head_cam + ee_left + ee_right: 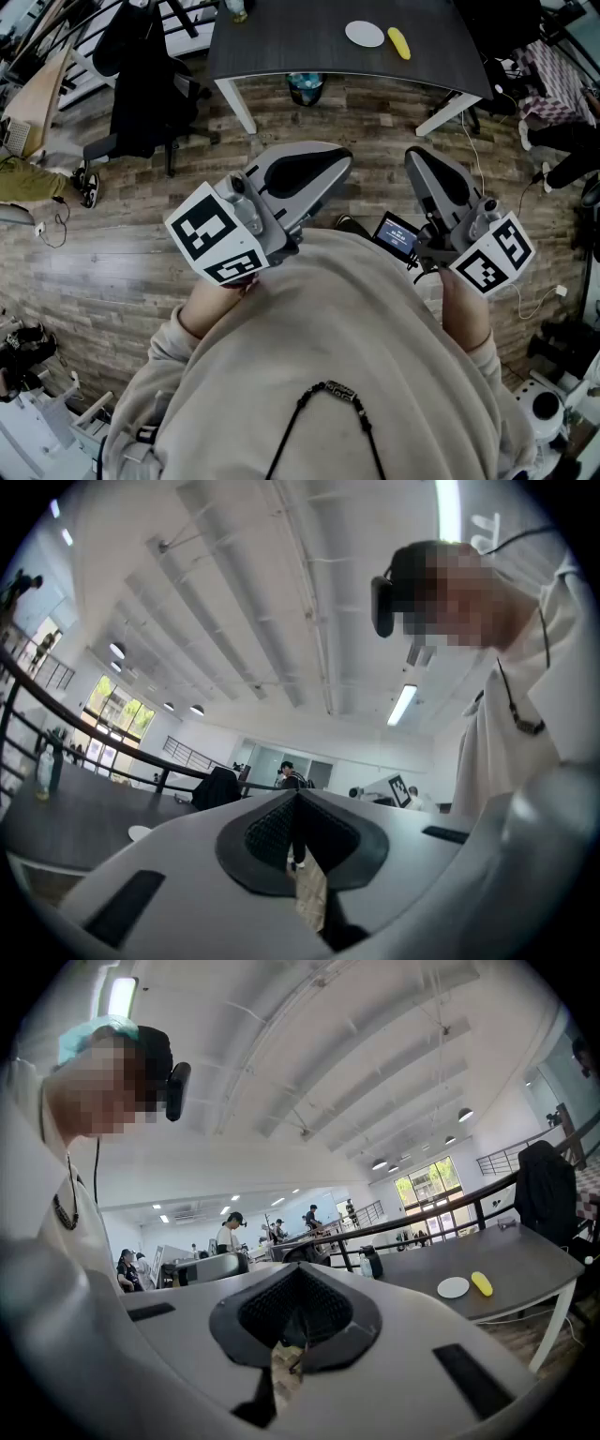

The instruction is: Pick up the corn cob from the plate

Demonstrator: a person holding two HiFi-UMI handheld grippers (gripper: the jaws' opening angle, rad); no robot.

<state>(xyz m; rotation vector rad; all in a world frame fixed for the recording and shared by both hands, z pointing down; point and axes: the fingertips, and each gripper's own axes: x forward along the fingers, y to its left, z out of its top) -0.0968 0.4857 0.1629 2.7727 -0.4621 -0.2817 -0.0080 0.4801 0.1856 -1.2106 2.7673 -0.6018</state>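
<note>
Far ahead on the dark table [309,37] lies the yellow corn cob [399,43], just right of a small white plate [365,34]. Both also show in the right gripper view, the corn cob [481,1283] touching or close beside the plate [453,1287]. I hold both grippers near my chest, well short of the table. The left gripper [337,164] is shut with nothing between its pads [281,832]. The right gripper [414,157] is shut too and empty, its pads [323,1307] meeting.
An office chair with a black jacket [141,84] stands left of the table. A blue bin [305,87] sits under it. Wood floor lies between me and the table. Cables and clutter [553,159] line the right side. People stand in the background.
</note>
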